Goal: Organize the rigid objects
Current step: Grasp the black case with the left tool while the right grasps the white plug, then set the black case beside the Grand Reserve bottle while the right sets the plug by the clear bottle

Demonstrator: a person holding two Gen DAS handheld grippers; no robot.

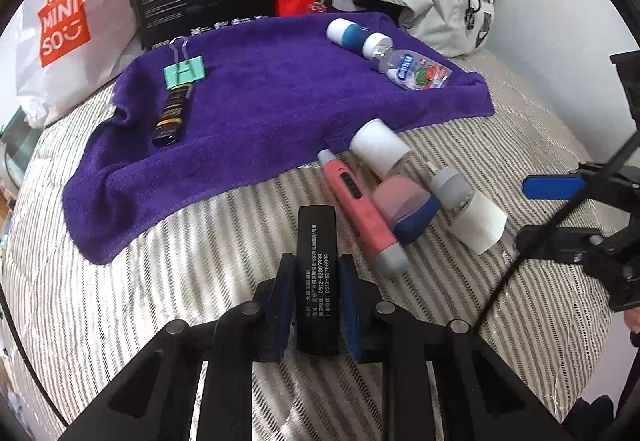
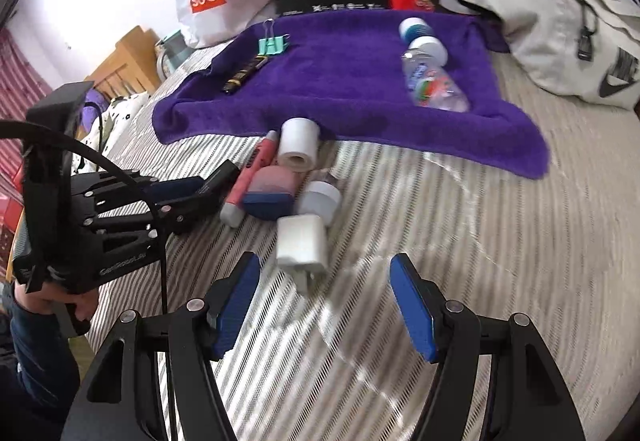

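While the left gripper [image 1: 313,305] clamps its blue pads [image 1: 282,305] against both sides of a slim black box [image 1: 315,273] printed with white text, that box sits upright between the jaws above the striped bedcover [image 1: 192,281], just short of the purple towel [image 1: 280,97].

To its right lies a loose cluster on the bedcover: a pink pen-shaped device [image 1: 362,213], a pink and navy bottle [image 1: 406,209], a white-capped container [image 1: 380,147] and a grey-capped clear bottle [image 1: 466,209], several touching one another.

On the towel rest a teal binder clip [image 1: 185,71] touching a dark tube [image 1: 172,115] at the left, and a blue and white bottle [image 1: 352,35] beside a clear labelled bottle [image 1: 414,71] at the right.

The right gripper [image 2: 324,305] hangs wide open with nothing between its fingers, above the bedcover, near a white charger plug [image 2: 302,247] that lies at the near edge of the cluster. A hand [image 2: 60,301] grasps the handle of the left gripper.
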